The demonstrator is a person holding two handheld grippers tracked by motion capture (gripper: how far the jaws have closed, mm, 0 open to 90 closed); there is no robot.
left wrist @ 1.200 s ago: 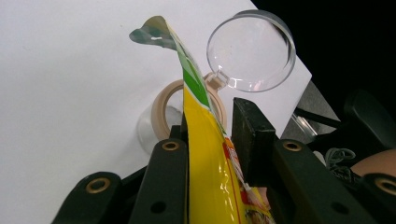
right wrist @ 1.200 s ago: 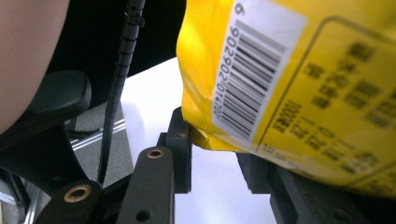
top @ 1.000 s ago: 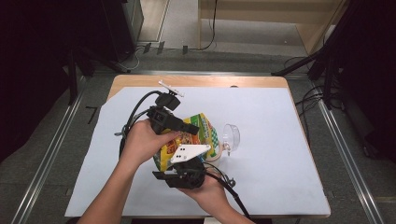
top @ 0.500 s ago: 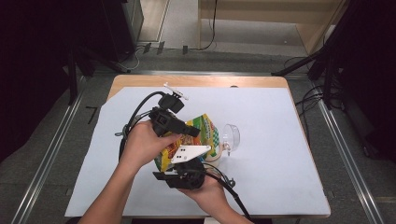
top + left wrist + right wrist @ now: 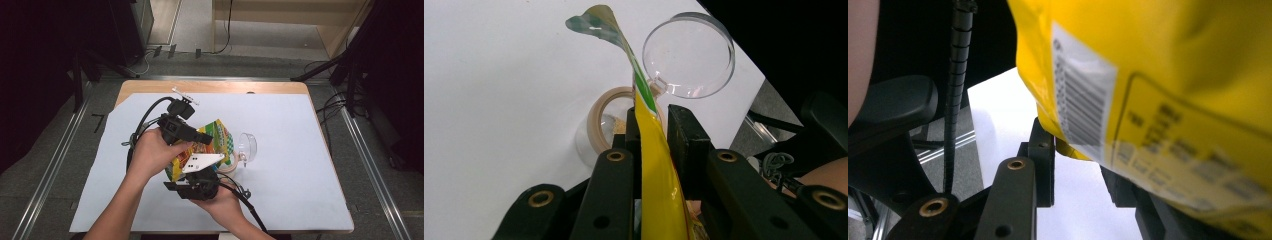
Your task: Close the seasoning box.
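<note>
While the yellow snack bag [image 5: 212,145] hangs above the white table cover [image 5: 295,190], a clear jar [image 5: 606,125] beneath it holds a few pale crumbs, its hinged lid [image 5: 689,55] open. Clamped on the bag's upper edge is the left gripper [image 5: 651,130]; the right gripper [image 5: 1080,165] pinches its lower corner.

You are working in a laboratory-style recording bay. The wooden table [image 5: 210,86] is covered by a white sheet [image 5: 290,150] and stands on a grey floor [image 5: 380,165] between two metal rails [image 5: 360,145]. Beyond the table, far from either claw, cables [image 5: 227,30] trail across the floor, with dark stands [image 5: 350,70] and black surrounds to both sides.
</note>
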